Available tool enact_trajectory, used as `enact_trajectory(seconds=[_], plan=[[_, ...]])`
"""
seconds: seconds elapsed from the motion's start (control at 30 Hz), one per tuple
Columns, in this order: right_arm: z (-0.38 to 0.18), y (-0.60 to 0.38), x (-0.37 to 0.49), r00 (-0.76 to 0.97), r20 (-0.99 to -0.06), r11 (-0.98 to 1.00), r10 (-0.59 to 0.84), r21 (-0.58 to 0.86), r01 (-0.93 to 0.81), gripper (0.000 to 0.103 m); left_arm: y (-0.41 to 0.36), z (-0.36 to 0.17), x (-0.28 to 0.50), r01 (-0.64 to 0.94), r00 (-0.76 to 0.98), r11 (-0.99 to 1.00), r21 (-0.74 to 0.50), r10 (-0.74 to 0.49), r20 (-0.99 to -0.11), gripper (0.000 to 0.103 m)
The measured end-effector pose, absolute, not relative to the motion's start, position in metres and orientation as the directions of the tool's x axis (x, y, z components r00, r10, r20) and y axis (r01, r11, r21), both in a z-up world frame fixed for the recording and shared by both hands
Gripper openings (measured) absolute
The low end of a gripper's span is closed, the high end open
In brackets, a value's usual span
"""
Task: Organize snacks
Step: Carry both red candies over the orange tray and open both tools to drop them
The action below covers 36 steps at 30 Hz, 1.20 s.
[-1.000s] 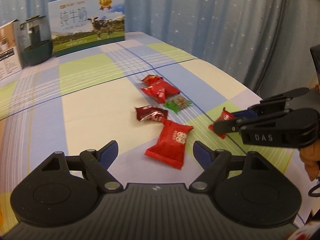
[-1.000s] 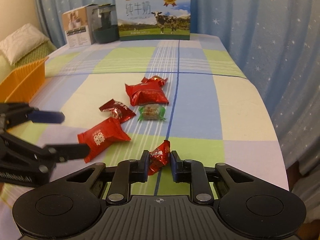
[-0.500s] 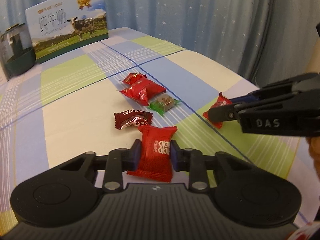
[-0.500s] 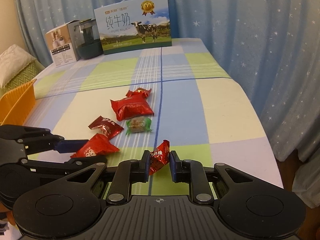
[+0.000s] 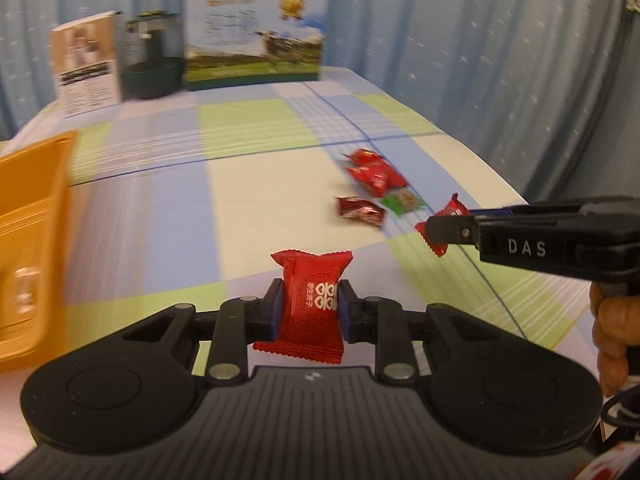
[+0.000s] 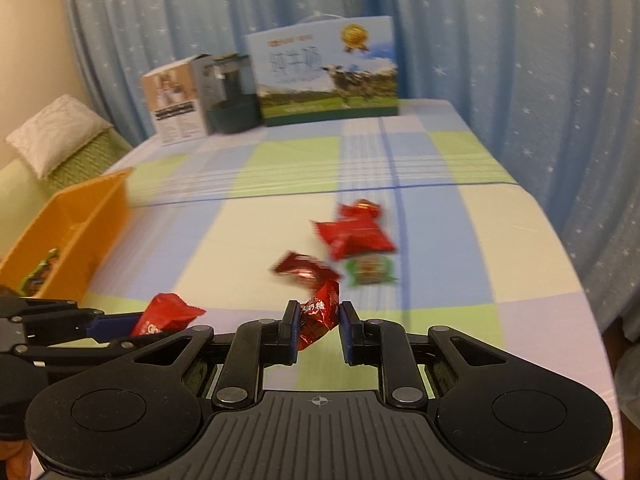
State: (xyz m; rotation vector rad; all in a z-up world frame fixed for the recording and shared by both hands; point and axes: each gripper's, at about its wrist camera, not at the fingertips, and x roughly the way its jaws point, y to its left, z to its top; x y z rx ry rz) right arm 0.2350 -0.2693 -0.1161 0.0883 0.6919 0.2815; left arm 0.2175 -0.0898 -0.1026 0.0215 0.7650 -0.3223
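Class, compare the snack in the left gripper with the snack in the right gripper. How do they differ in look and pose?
The left gripper grips a bright red pillow pack, broad, flat and upright. The right gripper pinches a darker red sweet, smaller, crinkled and tilted, with twisted ends. Both are red, wrapped and lifted off the checked cloth.

Two close fisheye views are taken from the grippers, angled down along a checked table (image 5: pixel 248 184) toward blue curtains (image 6: pixel 520 80). The scattered snacks (image 6: pixel 352 236) and orange bin (image 5: pixel 28 248) are shared.

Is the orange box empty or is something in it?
Not empty. The right wrist view shows a dark and green wrapper lying inside the orange bin. Its near end is out of frame, so how much else, cannot tell.
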Motion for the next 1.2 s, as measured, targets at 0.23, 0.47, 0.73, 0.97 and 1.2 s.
enact_trajectory(seconds=[0.23, 0.47, 0.73, 0.97, 1.2], plan=[[-0.104, -0.211, 0.220, 0.727, -0.581, 0.929, 0.366, 0.183, -0.321, 0.021, -0.036, -0.078, 0.194, 0.177, 0.726, 0.979, -0.100, -0.199, -0.658, 0.024], [-0.098, -0.156, 0.213, 0.702, -0.569, 0.895, 0.429, 0.164, -0.414, 0.021, 0.025, -0.057, 0.176, 0.064, 0.760, 0.993, -0.100, -0.114, -0.640, 0.024], [-0.088, -0.098, 0.209, 0.678, -0.560, 0.862, 0.476, 0.146, -0.485, 0.021, 0.080, -0.043, 0.164, -0.012, 0.774, 0.994, -0.109, -0.059, -0.630, 0.024], [-0.079, -0.055, 0.210, 0.657, -0.555, 0.833, 0.510, 0.128, -0.538, 0.021, 0.111, -0.035, 0.162, -0.049, 0.785, 0.992, -0.116, -0.033, -0.619, 0.024], [-0.072, -0.028, 0.226, 0.646, -0.556, 0.817, 0.522, 0.111, -0.566, 0.021, 0.136, -0.031, 0.170, -0.072, 0.791, 0.989, -0.132, -0.024, -0.611, 0.024]])
